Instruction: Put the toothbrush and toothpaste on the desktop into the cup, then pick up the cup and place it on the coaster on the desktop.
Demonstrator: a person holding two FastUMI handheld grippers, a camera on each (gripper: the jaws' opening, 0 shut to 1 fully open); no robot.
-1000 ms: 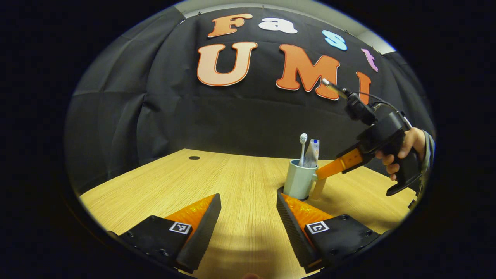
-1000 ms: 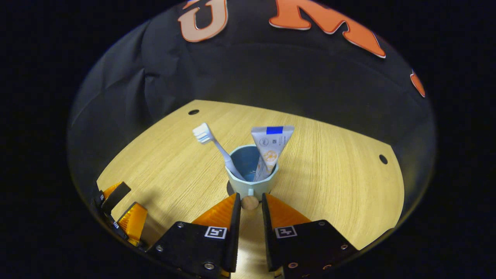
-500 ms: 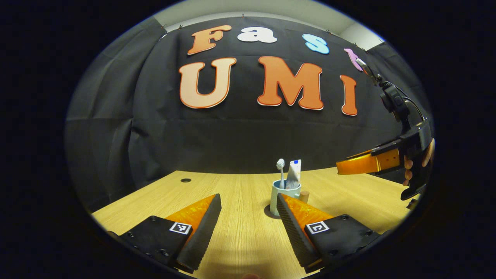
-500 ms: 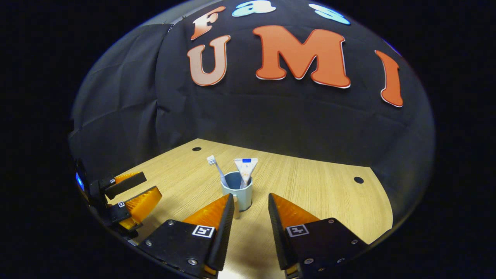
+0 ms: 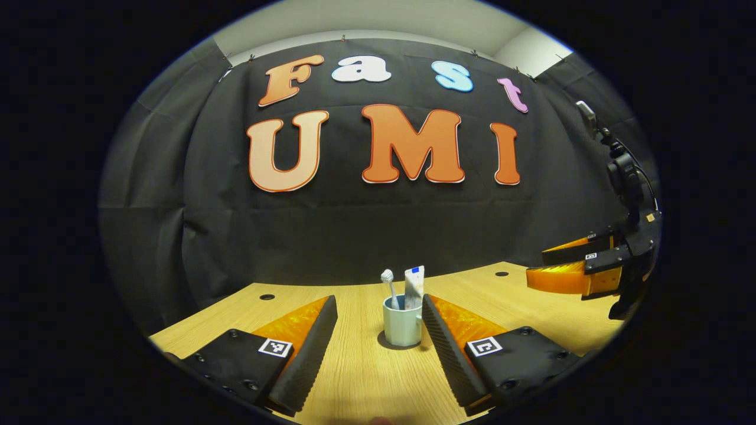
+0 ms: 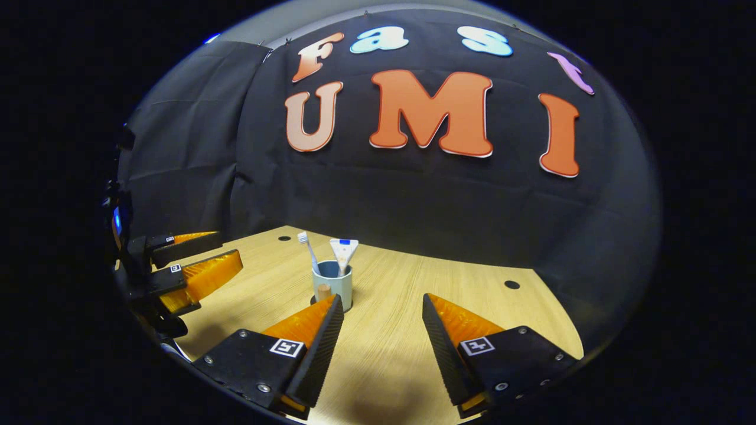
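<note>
In the left gripper view, the pale blue cup (image 5: 402, 321) stands low in the centre of the wooden desktop (image 5: 366, 372) on a dark round coaster (image 5: 387, 343), holding the toothbrush (image 5: 388, 283) and toothpaste tube (image 5: 413, 281). The left gripper (image 5: 378, 307) frames it, fingers spread and empty. The right gripper (image 6: 381, 307), lower centre of its view, is likewise parted and empty, the cup just above its left finger

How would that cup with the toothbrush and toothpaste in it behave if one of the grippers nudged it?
The cup looks rigid and flat-based, so a low nudge would probably slide it across the smooth wooden desk. A high nudge might tip it, since the toothbrush and toothpaste rise well above its rim. Both lean loosely and would likely shift.
</note>
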